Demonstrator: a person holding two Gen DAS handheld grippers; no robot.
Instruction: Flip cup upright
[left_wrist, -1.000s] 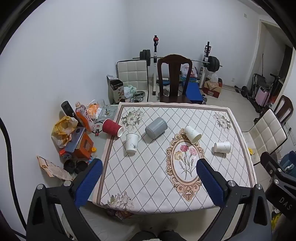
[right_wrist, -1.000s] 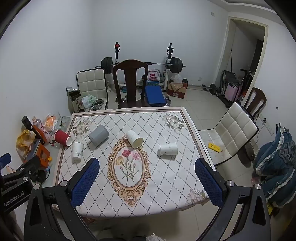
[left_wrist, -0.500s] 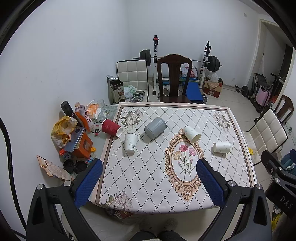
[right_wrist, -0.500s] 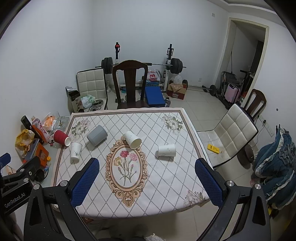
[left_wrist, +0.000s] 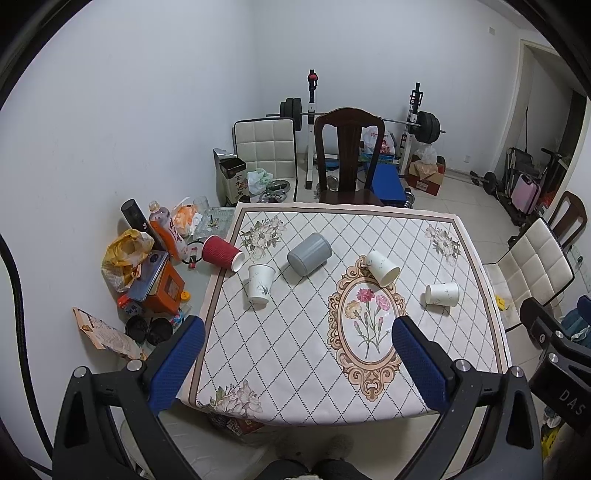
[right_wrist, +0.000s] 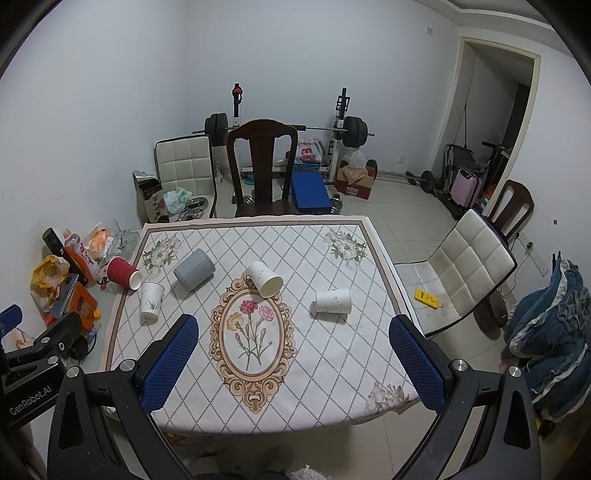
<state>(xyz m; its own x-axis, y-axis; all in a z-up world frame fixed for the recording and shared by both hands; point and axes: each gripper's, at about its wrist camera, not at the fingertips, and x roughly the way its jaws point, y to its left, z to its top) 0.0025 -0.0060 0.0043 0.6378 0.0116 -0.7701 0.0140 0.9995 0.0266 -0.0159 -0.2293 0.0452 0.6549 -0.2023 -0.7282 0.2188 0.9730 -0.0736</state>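
— What's the biggest thing in front of you?

— The worktop (left_wrist: 295, 369), under a diamond-pattern cloth with an oval flower medallion (left_wrist: 367, 325) printed on it. I'll place everything from that medallion.

— Go on, then, downward in size.

— Beyond the far edge, straight past the medallion, stands a dark wooden chair (left_wrist: 349, 155). Then my own two tools. My left gripper (left_wrist: 295, 363) hangs above the near edge, jaws wide apart and holding nothing. My right gripper (right_wrist: 295, 362) hangs likewise, jaws spread, nothing between them; the medallion shows in the gap.

— And the cups?

— Five. A grey cup (left_wrist: 308, 254) lies on its side, up and left of the medallion. A red ribbed cup (left_wrist: 221, 253) lies on its side farther left, at the cloth's left border, mouth turned toward the medallion. Just beside it, nearer the medallion, a white paper cup (left_wrist: 260, 283) stands upright, mouth up. A second white cup (left_wrist: 382, 267) is tipped over at the medallion's top rim, touching the frame. A third white cup (left_wrist: 441, 294) lies on its side to the medallion's right, well apart from the others.

— Are you touching any of them?

— No. Both sets of jaws are well short of every cup.
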